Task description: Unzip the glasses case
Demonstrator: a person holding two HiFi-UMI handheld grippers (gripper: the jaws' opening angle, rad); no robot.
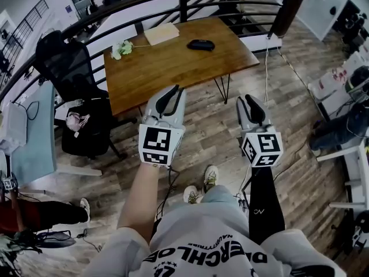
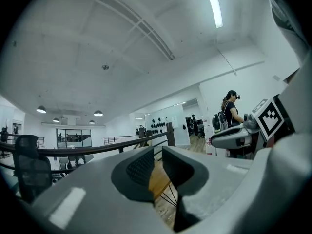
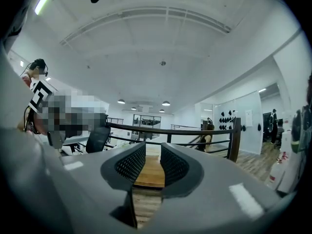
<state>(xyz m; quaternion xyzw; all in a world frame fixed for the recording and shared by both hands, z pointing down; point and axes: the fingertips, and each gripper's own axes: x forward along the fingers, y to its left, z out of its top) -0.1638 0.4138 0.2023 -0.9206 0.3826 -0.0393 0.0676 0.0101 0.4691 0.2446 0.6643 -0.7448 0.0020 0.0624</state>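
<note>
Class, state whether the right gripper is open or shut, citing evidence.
Open. In the right gripper view the right gripper's pads stand apart, the wooden table showing through the empty gap.

The person wears a pale grey T-shirt (image 1: 219, 244) with bold black lettering across it, and light trainers (image 1: 210, 177). A black sleeve (image 1: 266, 203) with a small white mark covers the right forearm. The left gripper (image 1: 173, 91) and the right gripper (image 1: 249, 98) have smooth light grey shells and black jaws lined with dimpled pads (image 3: 130, 164) (the texture is a fine grid of dots). Each carries a white cube (image 1: 157, 146) printed with black square markers.
</note>
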